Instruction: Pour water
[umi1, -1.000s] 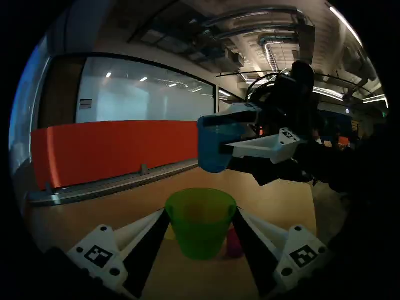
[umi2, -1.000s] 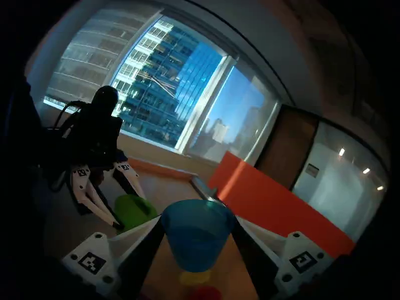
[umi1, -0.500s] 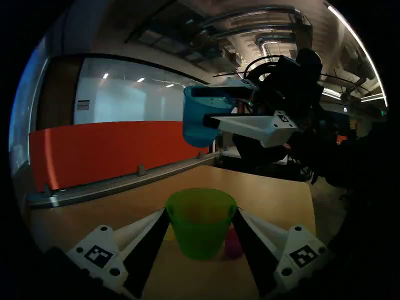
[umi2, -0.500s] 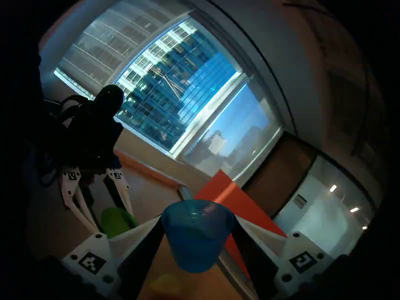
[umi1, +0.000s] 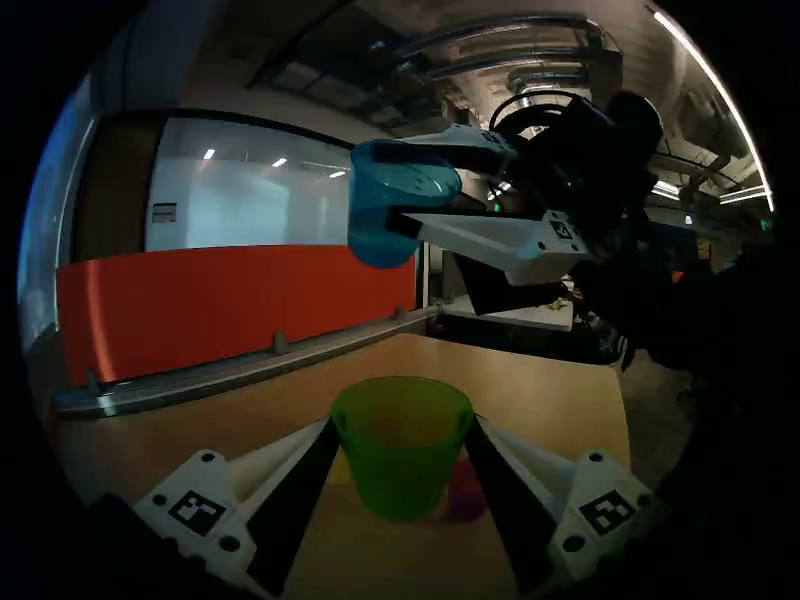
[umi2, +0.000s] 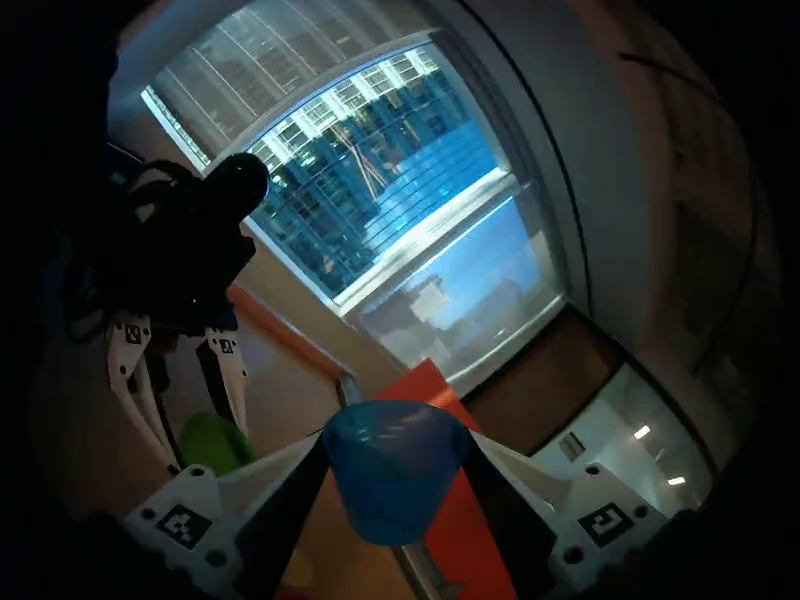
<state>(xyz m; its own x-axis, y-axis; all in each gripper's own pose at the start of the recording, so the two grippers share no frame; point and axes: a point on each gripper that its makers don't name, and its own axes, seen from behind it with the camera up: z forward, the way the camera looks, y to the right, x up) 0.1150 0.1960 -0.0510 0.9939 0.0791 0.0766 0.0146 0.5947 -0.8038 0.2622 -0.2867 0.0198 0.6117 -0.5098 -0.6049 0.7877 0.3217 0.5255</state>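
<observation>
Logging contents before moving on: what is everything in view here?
green cup: one, green, in the left gripper
blue cup: one, blue, in the right gripper, higher than the green cup
small things: two, pink and yellow, on table behind green cup
table: one, wooden, under the cups
wall panel: one, orange, beyond the table
window: one, large, buildings outside
left gripper: one, white, shut on green cup
right gripper: one, white, shut on blue cup
</observation>
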